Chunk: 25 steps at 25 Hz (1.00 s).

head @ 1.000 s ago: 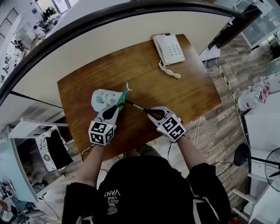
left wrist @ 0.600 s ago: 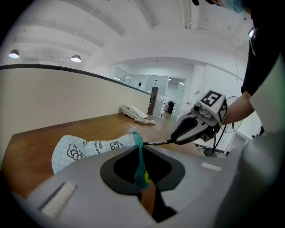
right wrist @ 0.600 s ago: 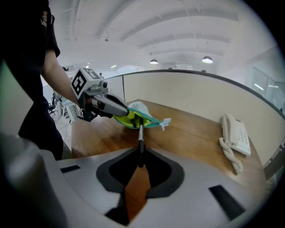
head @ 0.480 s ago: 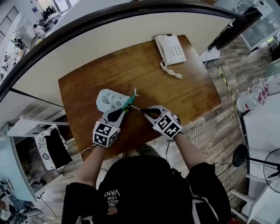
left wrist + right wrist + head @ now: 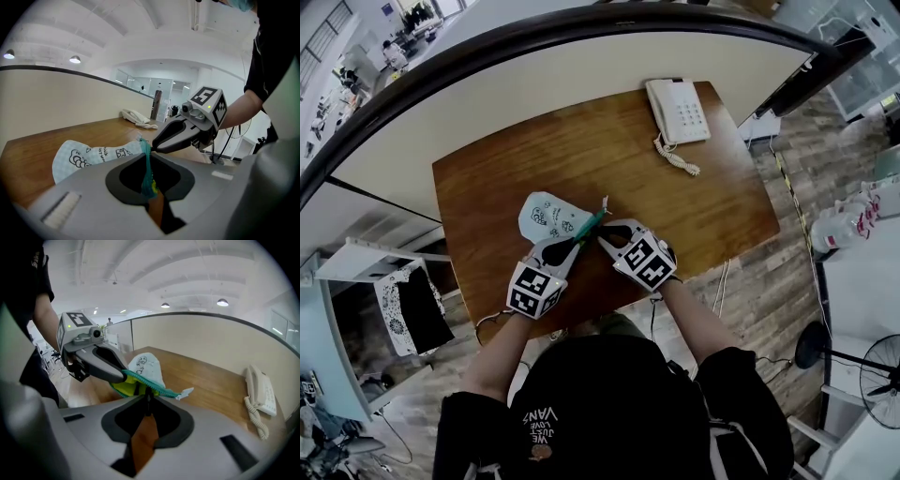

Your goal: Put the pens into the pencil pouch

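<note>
While the pouch (image 5: 548, 217) sits on the table (image 5: 694, 187) in head view, my left gripper (image 5: 575, 244) and right gripper (image 5: 603, 240) meet at its mouth. Left gripper view: jaws narrow, pinching the teal zipper edge (image 5: 147, 166). Right gripper view: jaws clamped on a dark pen (image 5: 148, 404), tip at the pouch's open mouth.

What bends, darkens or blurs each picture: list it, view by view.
Head view: heavy fisheye bows the partition into an arc; the wooden table is evenly lit and sharp. Left gripper view: black corners, left tool soft up close, pouch sharper. Right gripper view: same dark corners, right tool soft nearby, phone stretched near the edge.
</note>
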Each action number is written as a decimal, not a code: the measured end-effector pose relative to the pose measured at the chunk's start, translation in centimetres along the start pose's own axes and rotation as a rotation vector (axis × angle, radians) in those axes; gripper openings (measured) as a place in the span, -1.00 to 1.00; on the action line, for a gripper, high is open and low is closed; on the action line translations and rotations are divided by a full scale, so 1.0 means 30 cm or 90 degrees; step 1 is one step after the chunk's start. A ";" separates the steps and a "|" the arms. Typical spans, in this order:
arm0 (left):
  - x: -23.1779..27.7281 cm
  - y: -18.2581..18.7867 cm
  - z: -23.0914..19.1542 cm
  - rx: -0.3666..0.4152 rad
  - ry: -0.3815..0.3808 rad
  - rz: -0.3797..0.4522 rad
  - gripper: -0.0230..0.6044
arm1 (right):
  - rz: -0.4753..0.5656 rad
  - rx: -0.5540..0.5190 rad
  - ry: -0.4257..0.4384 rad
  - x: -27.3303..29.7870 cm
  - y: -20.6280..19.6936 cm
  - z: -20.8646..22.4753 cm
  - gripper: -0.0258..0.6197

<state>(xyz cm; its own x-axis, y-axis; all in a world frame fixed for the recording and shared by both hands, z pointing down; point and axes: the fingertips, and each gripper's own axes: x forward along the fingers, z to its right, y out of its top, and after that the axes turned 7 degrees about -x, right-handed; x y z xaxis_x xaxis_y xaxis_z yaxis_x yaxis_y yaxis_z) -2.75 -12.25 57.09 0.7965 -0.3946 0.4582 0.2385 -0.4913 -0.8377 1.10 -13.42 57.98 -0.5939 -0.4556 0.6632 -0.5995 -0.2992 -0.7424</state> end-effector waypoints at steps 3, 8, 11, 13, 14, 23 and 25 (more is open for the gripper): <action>0.001 0.006 0.006 -0.001 -0.007 0.007 -0.82 | 0.004 0.005 0.010 0.029 0.021 -0.001 -0.71; 0.001 0.021 0.017 -0.008 -0.016 0.020 -0.82 | 0.009 0.027 0.014 0.069 0.057 0.001 -0.71; 0.002 0.023 0.022 -0.014 -0.021 0.023 -0.82 | 0.017 0.061 -0.012 0.083 0.063 0.027 -0.71; 0.000 0.025 0.015 -0.019 -0.021 0.025 -0.82 | 0.030 0.080 -0.027 0.088 0.078 0.043 -0.71; -0.002 0.026 0.010 -0.023 -0.021 0.027 -0.82 | 0.039 0.088 -0.030 0.089 0.088 0.048 -0.71; -0.006 0.028 -0.013 -0.045 -0.012 0.037 -0.82 | 0.087 0.172 -0.066 0.049 0.077 0.053 -0.59; -0.007 0.026 -0.017 -0.050 -0.010 0.038 -0.82 | 0.100 0.200 -0.101 0.015 0.064 0.072 -0.59</action>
<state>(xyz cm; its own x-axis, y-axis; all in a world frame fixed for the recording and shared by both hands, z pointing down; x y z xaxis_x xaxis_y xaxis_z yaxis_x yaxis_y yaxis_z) -3.03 -12.95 56.48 0.8172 -0.4125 0.4026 0.1466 -0.5268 -0.8372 0.84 -16.01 56.66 -0.5600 -0.6332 0.5343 -0.2990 -0.4470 -0.8431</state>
